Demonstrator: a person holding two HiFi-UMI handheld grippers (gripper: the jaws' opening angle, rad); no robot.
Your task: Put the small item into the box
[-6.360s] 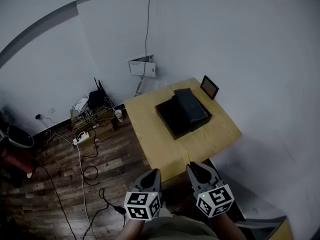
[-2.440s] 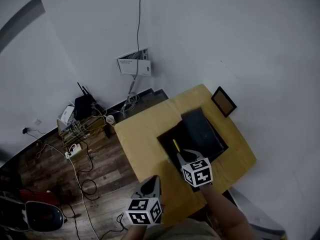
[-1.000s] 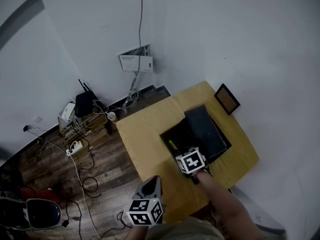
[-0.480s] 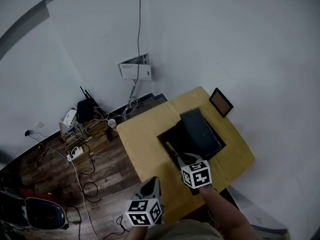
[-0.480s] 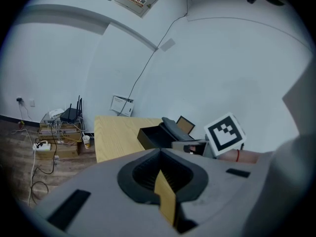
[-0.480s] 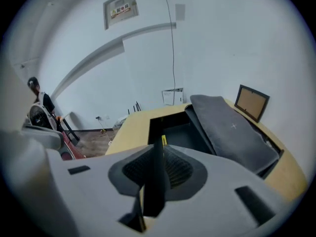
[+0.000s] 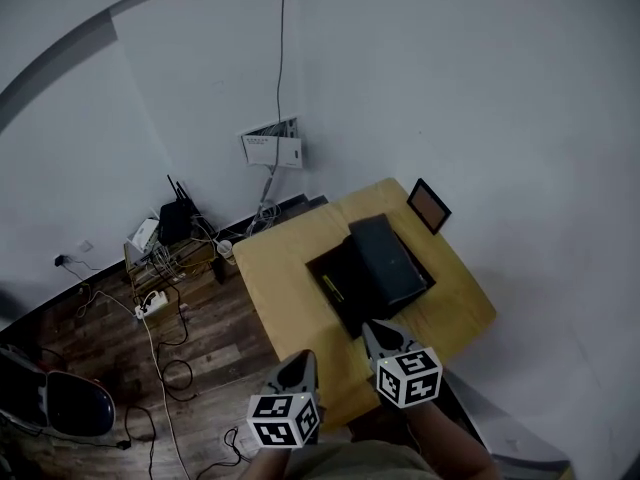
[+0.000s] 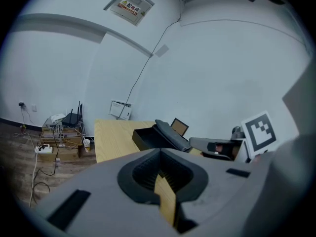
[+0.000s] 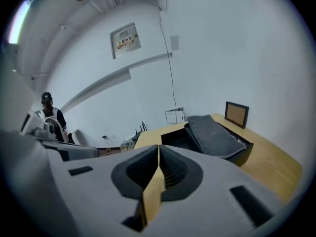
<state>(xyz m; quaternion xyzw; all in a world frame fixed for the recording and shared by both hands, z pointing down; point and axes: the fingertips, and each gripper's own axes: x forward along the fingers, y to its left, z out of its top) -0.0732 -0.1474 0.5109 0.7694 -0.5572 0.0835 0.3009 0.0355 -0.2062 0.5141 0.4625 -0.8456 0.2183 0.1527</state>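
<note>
Wooden table (image 7: 282,266) bears rectangular black box (image 7: 352,300).

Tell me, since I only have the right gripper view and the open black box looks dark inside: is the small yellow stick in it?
Observer: Yes. The head view shows the thin yellow stick lying inside the open black rectangular box, along its left-hand wall.
Operator: And the other gripper, is it carrying anything?
Observer: No. The left gripper view shows the left gripper with its jaws together and nothing between them.
</note>
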